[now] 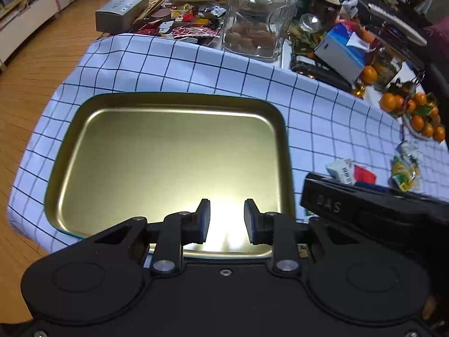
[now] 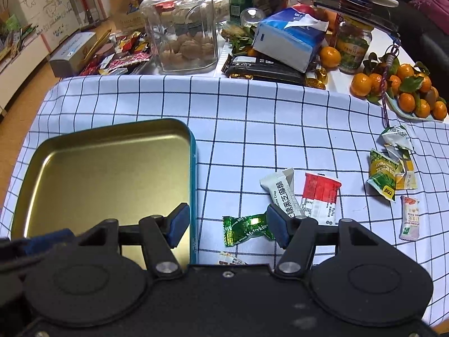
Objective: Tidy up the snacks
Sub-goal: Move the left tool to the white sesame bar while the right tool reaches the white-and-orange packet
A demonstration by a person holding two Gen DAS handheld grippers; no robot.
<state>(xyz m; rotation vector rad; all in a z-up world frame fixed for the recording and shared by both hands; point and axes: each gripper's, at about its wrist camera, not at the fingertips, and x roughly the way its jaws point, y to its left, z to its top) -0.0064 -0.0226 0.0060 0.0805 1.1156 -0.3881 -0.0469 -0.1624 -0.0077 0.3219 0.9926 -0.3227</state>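
Observation:
A gold metal tray point(image 1: 168, 104) with a teal rim lies empty on the checked cloth; it also shows in the right wrist view point(image 2: 193, 168). My left gripper point(image 1: 226, 220) is open and empty above the tray's near edge. My right gripper point(image 2: 228, 226) is open, over the tray's right rim and a green Meltykiss candy point(image 2: 247, 229). A white sesame crisp packet point(image 2: 282, 193) and a red and white packet point(image 2: 320, 196) lie just beyond it. Green and yellow packets point(image 2: 385, 177) and a pink and white stick point(image 2: 409, 217) lie at the right.
A glass jar of walnuts point(image 2: 182, 25) stands behind the cloth. A tissue pack point(image 2: 289, 38), a green-labelled jar point(image 2: 353, 47) and a dish of tangerines point(image 2: 404, 92) crowd the back right. A grey box point(image 2: 70, 53) and loose wrappers point(image 2: 123, 56) sit back left.

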